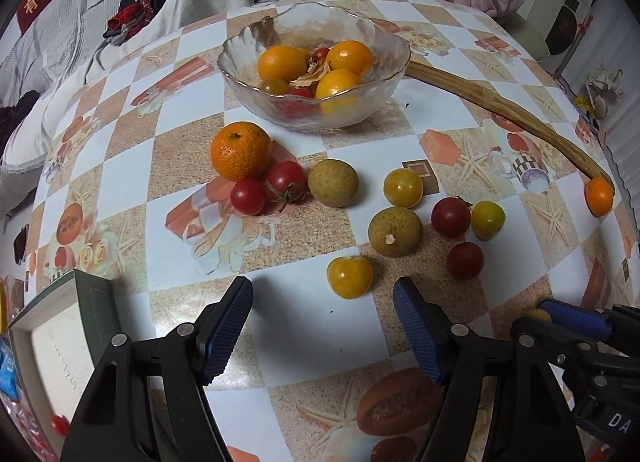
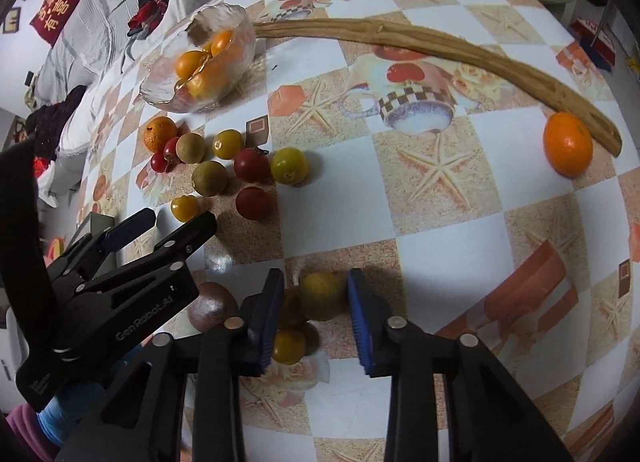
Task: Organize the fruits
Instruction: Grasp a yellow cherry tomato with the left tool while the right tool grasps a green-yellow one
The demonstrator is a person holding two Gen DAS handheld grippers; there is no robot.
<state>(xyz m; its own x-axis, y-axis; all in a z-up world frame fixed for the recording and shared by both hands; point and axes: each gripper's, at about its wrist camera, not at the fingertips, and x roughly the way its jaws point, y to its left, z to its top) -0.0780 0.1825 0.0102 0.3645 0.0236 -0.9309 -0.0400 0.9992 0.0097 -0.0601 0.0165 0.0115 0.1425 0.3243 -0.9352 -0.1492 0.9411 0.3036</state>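
A glass bowl [image 1: 248,74] at the far side of the table holds orange, yellow and red fruits; it also shows in the right wrist view [image 2: 240,22]. Loose fruits lie before it: an orange [image 1: 241,149], red tomatoes [image 1: 286,177], green-brown fruits [image 1: 333,183] and yellow tomatoes [image 1: 403,187]. My left gripper [image 1: 322,328] is open and empty, just short of a yellow tomato [image 1: 349,276]. My right gripper [image 2: 316,316] is open, its pads on either side of a yellow-green fruit [image 2: 322,294] without gripping it. Another yellow tomato [image 2: 289,345] lies under it.
A long curved wooden stick [image 2: 440,50] runs from the bowl to the right edge, with a lone orange [image 2: 567,144] at its end. A green-rimmed box [image 1: 60,326] stands at the near left. Bedding and clothes lie beyond the table.
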